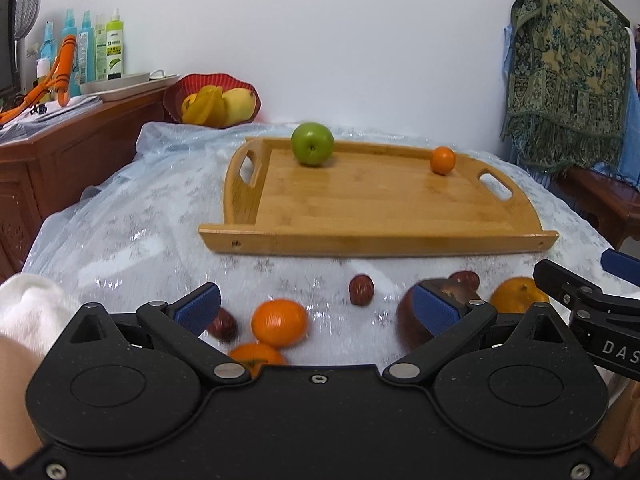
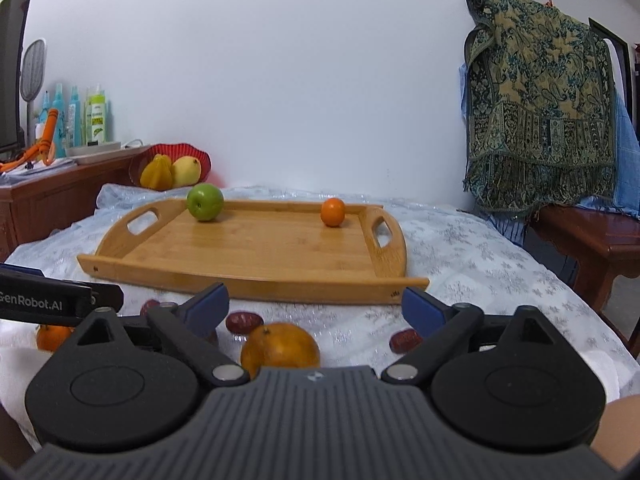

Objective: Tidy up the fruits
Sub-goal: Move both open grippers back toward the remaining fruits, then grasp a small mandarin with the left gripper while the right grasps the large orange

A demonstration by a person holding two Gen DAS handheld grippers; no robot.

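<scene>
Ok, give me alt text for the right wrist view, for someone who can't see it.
The open right gripper hovers over a large orange on a white tablecloth, red dates scattered nearby. Beyond, a wooden tray holds a green apple and a small orange.

At upper right a patterned shawl (image 2: 540,112) is draped. At left, spray bottles (image 1: 92,48) and a racket (image 2: 34,70) are seen on a cabinet (image 1: 80,148).

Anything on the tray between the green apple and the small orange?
No. Both wrist views show bare wood between the green apple and the small orange along the back rail of the tray.
</scene>
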